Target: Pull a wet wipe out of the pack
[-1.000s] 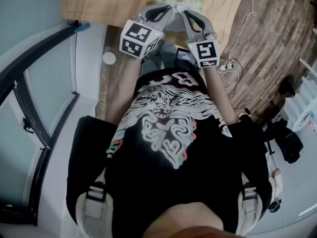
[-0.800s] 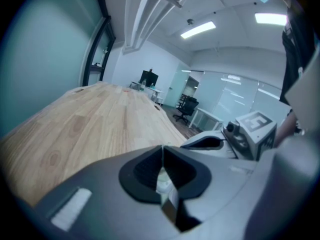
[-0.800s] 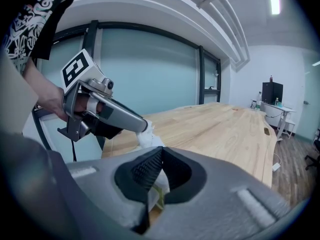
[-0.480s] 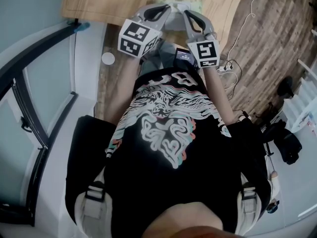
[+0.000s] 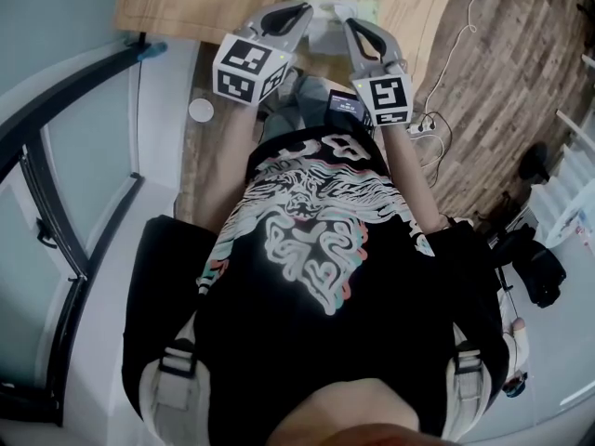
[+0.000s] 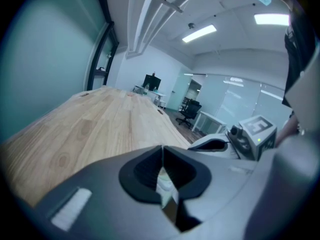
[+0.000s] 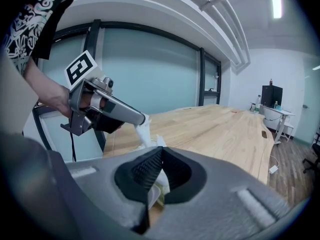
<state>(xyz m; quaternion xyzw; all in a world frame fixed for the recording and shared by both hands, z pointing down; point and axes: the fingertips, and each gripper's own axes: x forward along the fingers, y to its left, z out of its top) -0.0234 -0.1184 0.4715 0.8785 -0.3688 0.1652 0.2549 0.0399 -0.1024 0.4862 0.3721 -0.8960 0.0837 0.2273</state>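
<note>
1. The pack (image 5: 364,7) lies on the wooden table (image 5: 186,3), close to the edge where the person stands, and both grippers meet over it.
2. The left gripper (image 7: 142,119) has its jaws pressed together on the wet wipe (image 7: 144,133). In the right gripper view the wipe rises in a white peak from the pack to that gripper's tip.
3. The right gripper (image 7: 161,151) has its jaws closed tip to tip, low over the pack. Pale pack material shows through the gap behind them, but I cannot tell whether they pinch any of it.
4. Done, as I judge it: the wipe is caught and partly drawn up.
5. Left to do: the wipe's lower part is not yet clear of the pack, so it needs a further lift (likely with the pack steadied so it does not ride up too).
6. Writing: no brand or label on the pack is legible in any view.
7. The marker cubes (image 5: 246,68) carry only black-and-white square patterns.
8. The shirt (image 5: 316,221) has a pale swirling print with no readable words.
9. A small screen (image 5: 346,103) near the right gripper shows text too small to read.
</note>
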